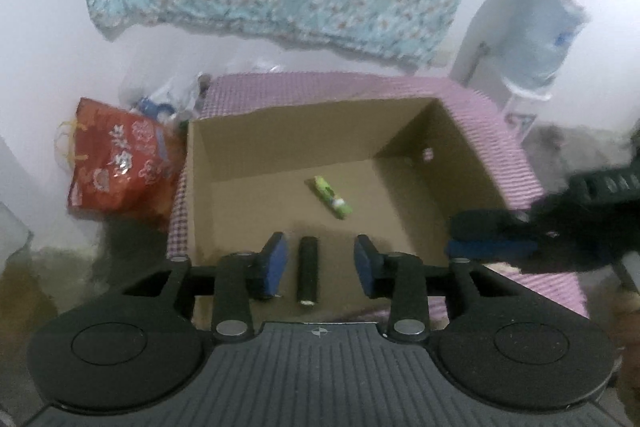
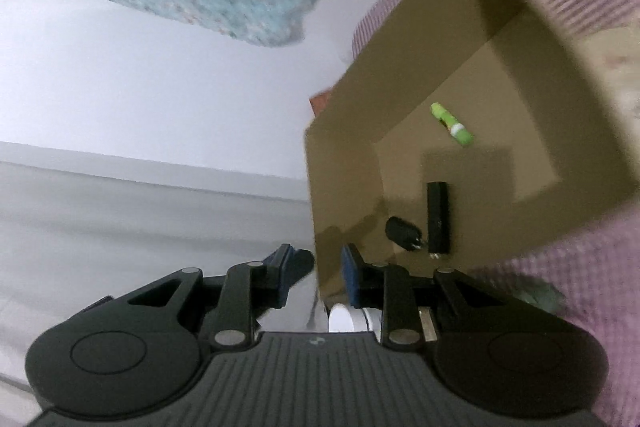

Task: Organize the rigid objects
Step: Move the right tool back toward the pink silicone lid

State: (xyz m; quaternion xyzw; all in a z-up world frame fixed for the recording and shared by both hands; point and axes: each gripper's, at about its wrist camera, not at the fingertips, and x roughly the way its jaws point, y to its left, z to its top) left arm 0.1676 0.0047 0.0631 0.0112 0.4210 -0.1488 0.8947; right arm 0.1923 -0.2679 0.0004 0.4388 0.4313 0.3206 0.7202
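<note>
Two sticks, black stick [image 1: 308,269] and green stick [image 1: 332,197], lie in the box [image 1: 280,143], labels unreadable

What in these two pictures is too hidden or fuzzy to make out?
- Right wrist view: small dark object beside the black stick in the cardboard box; too blurred to identify.
- Right wrist view: white thing behind the right claw, mostly hidden by it.
- Left wrist view: print on the green tube; too small.
- Left wrist view: clutter behind the red bag; blurred.
</note>
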